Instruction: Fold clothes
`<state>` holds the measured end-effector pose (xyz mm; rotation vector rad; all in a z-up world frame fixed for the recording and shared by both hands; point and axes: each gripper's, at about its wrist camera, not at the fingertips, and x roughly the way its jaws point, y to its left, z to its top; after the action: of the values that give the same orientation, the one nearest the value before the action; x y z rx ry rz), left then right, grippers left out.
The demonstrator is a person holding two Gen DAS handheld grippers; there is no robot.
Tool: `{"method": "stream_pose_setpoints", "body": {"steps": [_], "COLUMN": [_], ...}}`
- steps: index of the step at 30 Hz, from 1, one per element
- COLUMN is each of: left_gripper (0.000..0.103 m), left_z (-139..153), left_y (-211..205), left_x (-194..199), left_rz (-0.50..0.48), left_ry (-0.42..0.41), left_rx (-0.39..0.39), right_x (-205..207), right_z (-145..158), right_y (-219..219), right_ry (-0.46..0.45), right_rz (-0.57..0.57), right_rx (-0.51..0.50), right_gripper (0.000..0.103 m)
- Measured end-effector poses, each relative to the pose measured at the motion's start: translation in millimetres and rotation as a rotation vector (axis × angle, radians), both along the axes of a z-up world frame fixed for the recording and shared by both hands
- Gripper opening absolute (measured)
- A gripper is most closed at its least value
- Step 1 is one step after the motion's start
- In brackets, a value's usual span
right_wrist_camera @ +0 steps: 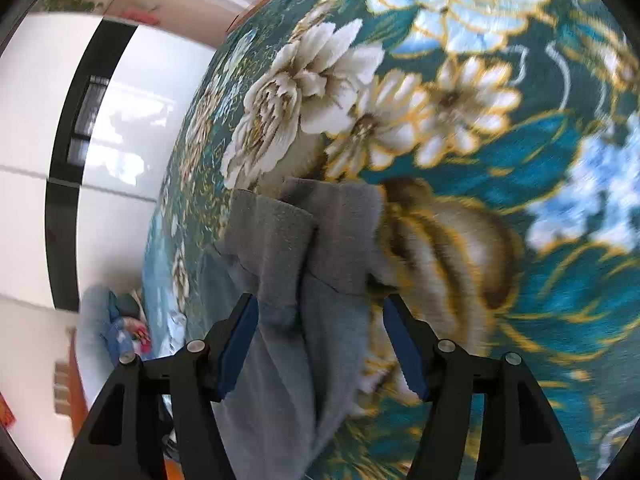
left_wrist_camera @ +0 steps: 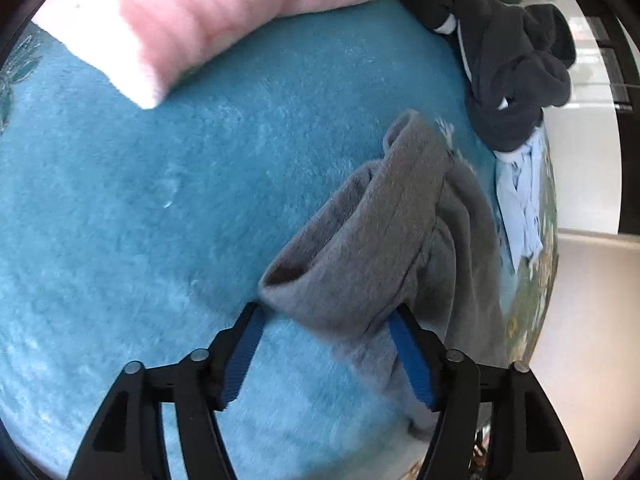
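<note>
A grey fleece garment (left_wrist_camera: 384, 240) lies bunched on the blue plush blanket (left_wrist_camera: 160, 220), its folded edge running between the jaws of my left gripper (left_wrist_camera: 326, 322). The left jaws stand wide apart, with cloth lying between them and over the right finger. In the right wrist view the same grey garment (right_wrist_camera: 312, 264) lies on a floral teal cover (right_wrist_camera: 500, 160), and my right gripper (right_wrist_camera: 320, 312) is open with the cloth lying between its spread fingers. Neither gripper pinches the cloth.
A folded pink blanket (left_wrist_camera: 200, 28) lies at the far left. A dark grey hoodie (left_wrist_camera: 508, 60) and a light blue shirt (left_wrist_camera: 520, 200) lie along the bed's right edge. White floor (left_wrist_camera: 588, 280) lies beyond. More clothes (right_wrist_camera: 120, 328) are piled at the left.
</note>
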<state>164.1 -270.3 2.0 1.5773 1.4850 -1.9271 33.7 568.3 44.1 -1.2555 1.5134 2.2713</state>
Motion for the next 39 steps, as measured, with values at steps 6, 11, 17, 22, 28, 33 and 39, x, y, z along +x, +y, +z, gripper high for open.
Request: {"method": "stream_pose_setpoints", "body": {"steps": [6,11,17,22,28,33,39], "left_gripper": [0.072,0.02,0.018,0.018,0.018,0.018,0.018], "left_z": [4.1,24.4,117.8,129.5,54.7,50.6,69.0], "left_y": [1.8,1.0,10.3,0.1,-16.2,-11.0,6.8], "left_x": [-2.9,-2.0,5.2,36.7,62.4,70.7,69.1], "left_rz": [0.089,0.123,-0.034,-0.151,-0.079,-0.038,-0.07], "left_ry": [0.041,0.01,0.194,0.178,0.043,0.055,0.08], "left_rx": [-0.03,-0.14,-0.3,-0.45,-0.337,-0.321,-0.376], "right_x": [-24.1,-31.4,-2.6,58.9,119.5,137.5,127.9], "right_z": [2.8,9.1,63.7,97.3,21.9,3.7,70.0], "right_y": [-19.8,-31.7,-25.8,-18.5,-7.6,-6.1,-47.0], "right_ry": [-0.06,-0.109,0.037,0.165,-0.031,-0.053,0.051], "right_rz": [0.012,0.032,0.047,0.115,0.088,0.02,0.149], "right_rx": [0.138,0.185,0.166,0.154,0.112,0.073,0.282], "right_gripper": [0.059,0.017,0.014,0.014,0.014,0.014,0.014]}}
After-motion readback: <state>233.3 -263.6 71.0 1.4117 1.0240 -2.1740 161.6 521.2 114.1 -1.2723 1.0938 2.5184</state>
